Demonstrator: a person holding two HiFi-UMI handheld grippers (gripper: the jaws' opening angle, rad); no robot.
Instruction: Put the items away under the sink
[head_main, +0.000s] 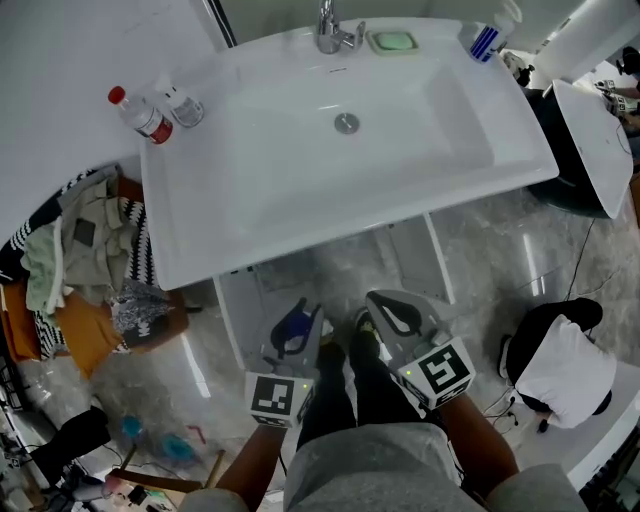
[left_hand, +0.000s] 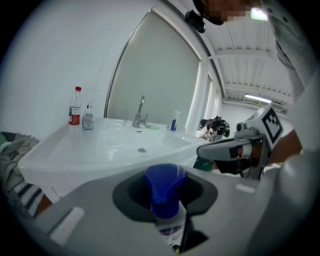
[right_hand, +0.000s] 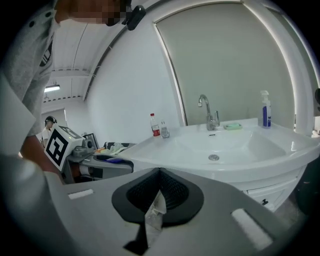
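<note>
Snugly in left claw (head_main: 296, 328), blue-capped bottle (left_hand: 165, 186), in right claw (head_main: 388, 314), whitish packet (right_hand: 153, 216)

Blue-capped bottle (left_hand: 165, 189) (white label) and crumpled white wrapper (right_hand: 152, 214), each pinched between jaws.

The sink basin (head_main: 300, 195) is seen as glossy white ceramic, the faucet (head_main: 333, 35) as polished metal, the floor (head_main: 500, 250) as shiny veined stone. The left gripper (head_main: 296, 330) and right gripper (head_main: 395, 320) are cased in matt grey plastic. A smooth blue plastic cap (left_hand: 164, 182) is borne by the tube (left_hand: 170, 227); the sachet (right_hand: 154, 215) looks crinkled.
</note>
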